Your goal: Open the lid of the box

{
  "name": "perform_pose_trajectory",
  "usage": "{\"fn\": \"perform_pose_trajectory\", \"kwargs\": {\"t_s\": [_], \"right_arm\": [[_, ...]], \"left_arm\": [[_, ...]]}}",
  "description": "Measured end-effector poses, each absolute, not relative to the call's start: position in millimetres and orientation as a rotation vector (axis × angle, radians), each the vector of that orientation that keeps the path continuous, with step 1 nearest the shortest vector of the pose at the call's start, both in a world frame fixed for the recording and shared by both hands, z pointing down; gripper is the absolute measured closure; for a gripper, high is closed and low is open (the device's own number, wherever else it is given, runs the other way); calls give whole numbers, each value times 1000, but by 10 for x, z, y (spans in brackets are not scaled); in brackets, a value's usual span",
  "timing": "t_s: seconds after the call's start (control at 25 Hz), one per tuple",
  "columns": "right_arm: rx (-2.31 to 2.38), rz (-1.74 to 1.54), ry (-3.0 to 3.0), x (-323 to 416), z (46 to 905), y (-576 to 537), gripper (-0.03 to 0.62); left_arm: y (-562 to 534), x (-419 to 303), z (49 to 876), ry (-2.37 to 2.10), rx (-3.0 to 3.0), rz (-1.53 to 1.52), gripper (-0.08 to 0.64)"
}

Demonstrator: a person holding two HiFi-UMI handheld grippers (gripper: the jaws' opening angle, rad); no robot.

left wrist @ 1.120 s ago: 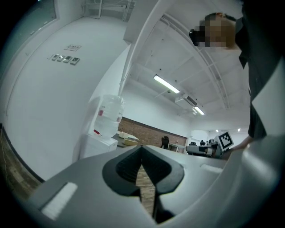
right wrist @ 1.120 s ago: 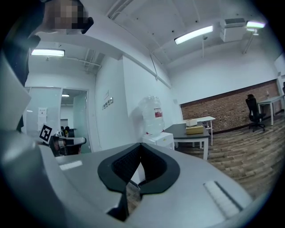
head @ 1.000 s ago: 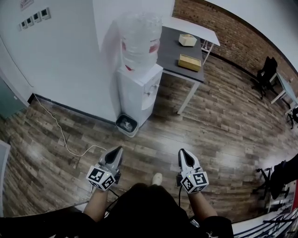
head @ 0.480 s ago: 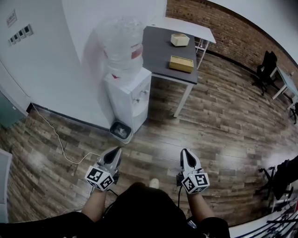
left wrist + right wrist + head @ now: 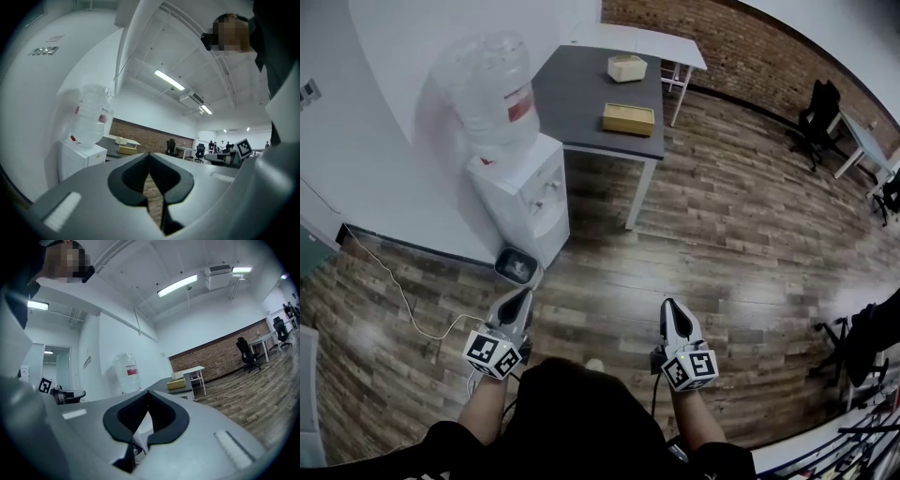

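L gripper (image 5: 521, 298) & R gripper (image 5: 671, 309) shut, empty: approach table (image 5: 581, 103) squarely, open jaws only at yellow box (image 5: 628, 118) by its front edge.

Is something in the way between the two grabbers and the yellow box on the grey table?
For the right gripper nothing visible: only bare wooden floor lies before the dark grey table with the flat yellow box. The white water dispenser stands close beside the path from the left gripper.
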State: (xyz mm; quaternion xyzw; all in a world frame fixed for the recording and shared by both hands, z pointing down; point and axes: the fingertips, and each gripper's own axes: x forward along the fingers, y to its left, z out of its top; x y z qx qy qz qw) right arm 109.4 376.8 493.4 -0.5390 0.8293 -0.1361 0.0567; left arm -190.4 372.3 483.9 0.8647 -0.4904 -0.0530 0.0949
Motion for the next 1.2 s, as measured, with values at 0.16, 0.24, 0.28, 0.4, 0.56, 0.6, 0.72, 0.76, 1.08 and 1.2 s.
{"fn": "perform_pose_trajectory", "kwargs": {"t_s": [0.16,0.24,0.28,0.4,0.56,0.6,0.72,0.76,1.08,1.2], "right_arm": [[-1699,-422,2434,1356,4963,3731,589],[-1727,-434,2407,1428,4990,3718,589],[-1740,-435,2399,1463,4998,3699,589],[-1782,-434,2375,1551,5011,3610,589],[-1831,-425,2356,1571,5001,3492,589],[-1842,-419,2355,1572,4988,3456,589],[-1883,-405,2339,1625,4950,3327,589],[-1894,-402,2332,1646,4937,3274,589],[-1887,-365,2364,1509,4868,2611,589],[-1867,-367,2387,1389,4855,2318,589]], "left_arm": [[3607,-1778,4803,-1406,2553,-200,560],[3558,-1758,4801,-1382,2550,-207,560],[3524,-1748,4807,-1373,2555,-201,560],[3373,-1712,4806,-1350,2578,-197,560],[3122,-1647,4836,-1292,2596,-218,560],[3047,-1625,4849,-1274,2597,-222,560],[2806,-1541,4861,-1228,2605,-243,560],[2726,-1516,4850,-1217,2609,-251,560],[2075,-1575,4842,-1220,2627,-229,560],[1853,-1661,4837,-1231,2621,-246,560]]}}
